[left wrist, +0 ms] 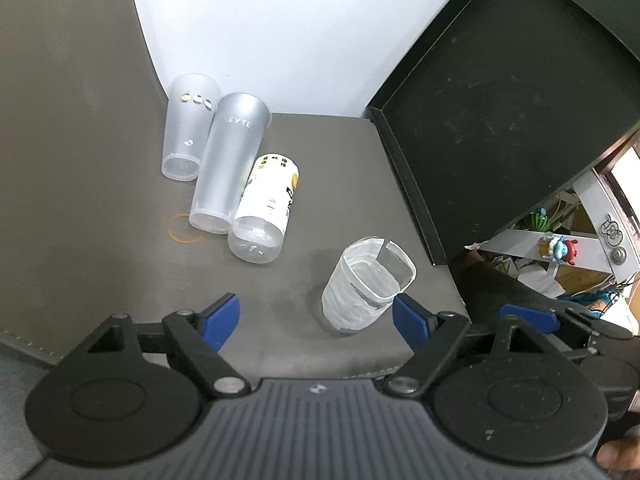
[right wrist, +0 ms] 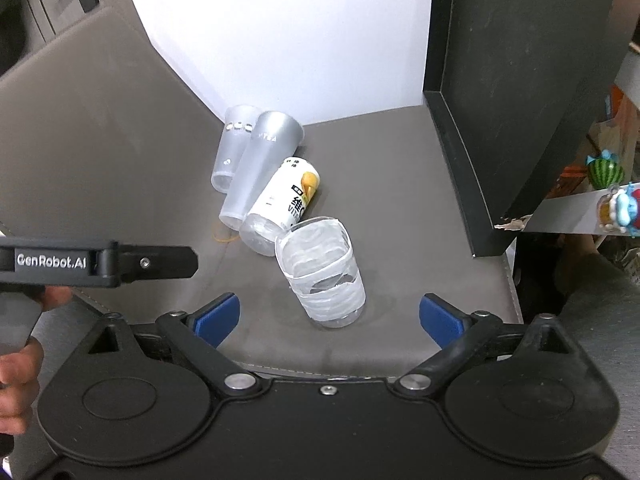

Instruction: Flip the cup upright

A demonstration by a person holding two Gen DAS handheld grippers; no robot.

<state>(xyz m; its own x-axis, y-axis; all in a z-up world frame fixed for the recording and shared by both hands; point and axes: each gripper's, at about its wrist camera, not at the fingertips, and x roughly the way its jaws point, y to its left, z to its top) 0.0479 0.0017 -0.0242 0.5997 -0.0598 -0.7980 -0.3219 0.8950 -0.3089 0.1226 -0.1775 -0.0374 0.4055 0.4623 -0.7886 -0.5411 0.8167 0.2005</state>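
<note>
A clear plastic cup wrapped in white tape [left wrist: 362, 286] stands upright on the grey table, mouth up; it also shows in the right wrist view [right wrist: 324, 276]. My left gripper [left wrist: 316, 320] is open and empty, its right finger [left wrist: 412, 320] close beside the cup. My right gripper [right wrist: 330, 318] is open and empty, with the cup standing just beyond its jaws. Three more cups lie on their sides behind: a frosted one [left wrist: 188, 136], a grey "TEA" one [left wrist: 228, 164] and a white printed one [left wrist: 268, 204].
A black box [left wrist: 500, 120] stands at the right against the white wall [left wrist: 260, 20]. An orange rubber band [left wrist: 182, 230] lies by the lying cups. The table's front edge [right wrist: 320, 372] runs just under both grippers. Shelves with toys [left wrist: 560, 246] are off right.
</note>
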